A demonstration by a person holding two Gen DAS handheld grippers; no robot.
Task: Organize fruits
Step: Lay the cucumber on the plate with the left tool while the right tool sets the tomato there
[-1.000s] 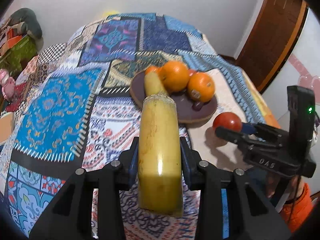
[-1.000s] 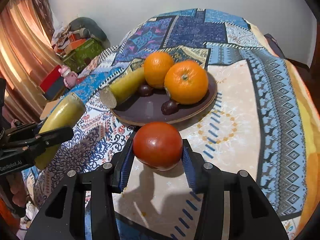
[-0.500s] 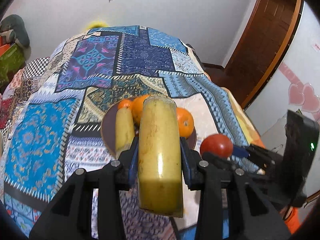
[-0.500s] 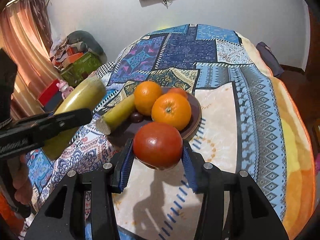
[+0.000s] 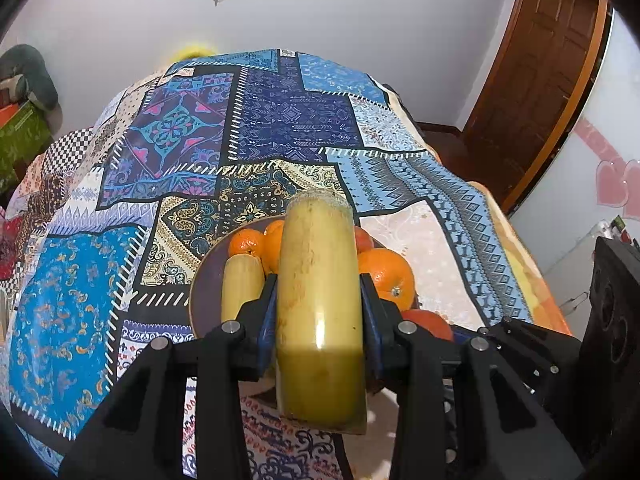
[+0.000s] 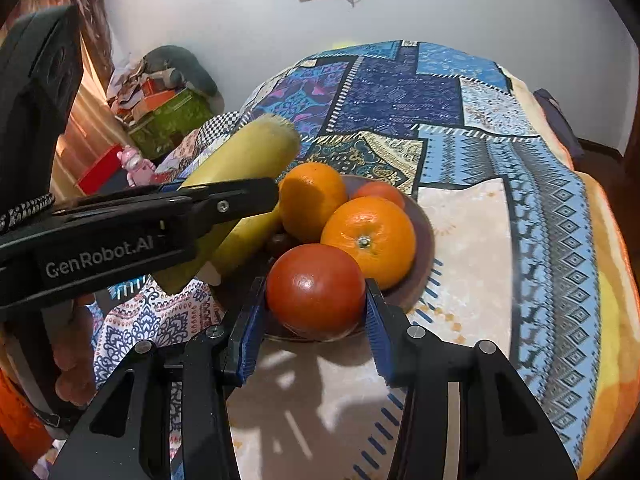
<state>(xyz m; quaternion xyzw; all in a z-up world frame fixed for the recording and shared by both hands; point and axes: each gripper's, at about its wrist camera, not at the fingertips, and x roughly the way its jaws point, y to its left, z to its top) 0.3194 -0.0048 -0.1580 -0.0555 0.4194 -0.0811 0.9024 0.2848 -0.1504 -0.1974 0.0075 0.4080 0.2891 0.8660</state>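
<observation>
Both tongs loaded, held over the plate on the bed.
Left tongs (image 5: 320, 312) clamped on a banana piece (image 5: 320, 280), above the brown plate (image 6: 424, 236) holding a second banana piece (image 5: 242, 284) and oranges (image 6: 368, 236). Right tongs (image 6: 316, 312) closed on a tomato (image 6: 316, 288) at the plate's near rim, over the patchwork quilt (image 6: 500, 208).

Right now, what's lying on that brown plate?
On the brown plate: oranges, a banana piece, a small dark fruit. The held banana and tomato hide the rest.
</observation>
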